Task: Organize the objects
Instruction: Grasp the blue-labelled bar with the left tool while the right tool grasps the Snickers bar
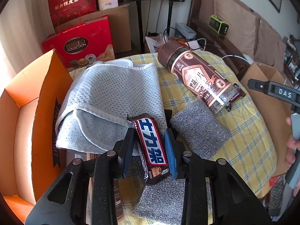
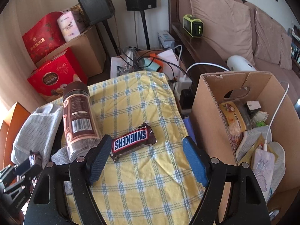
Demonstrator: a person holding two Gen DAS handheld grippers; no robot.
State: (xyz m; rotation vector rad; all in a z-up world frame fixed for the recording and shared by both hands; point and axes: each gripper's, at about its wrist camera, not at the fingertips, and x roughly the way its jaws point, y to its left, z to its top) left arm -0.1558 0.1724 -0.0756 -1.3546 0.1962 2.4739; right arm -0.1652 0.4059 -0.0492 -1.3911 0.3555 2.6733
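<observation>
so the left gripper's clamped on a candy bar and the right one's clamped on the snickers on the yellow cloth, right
Not quite. The left gripper is clamped on a candy bar, but the right gripper is open: in the right wrist view the Snickers lies free on the yellow cloth, between the fingers but not gripped.

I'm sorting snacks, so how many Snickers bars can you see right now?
2. One Snickers bar sits between the left claw pads. The other bar lies on the checked cloth, ahead of the open right claw. Others may be hidden.
</observation>
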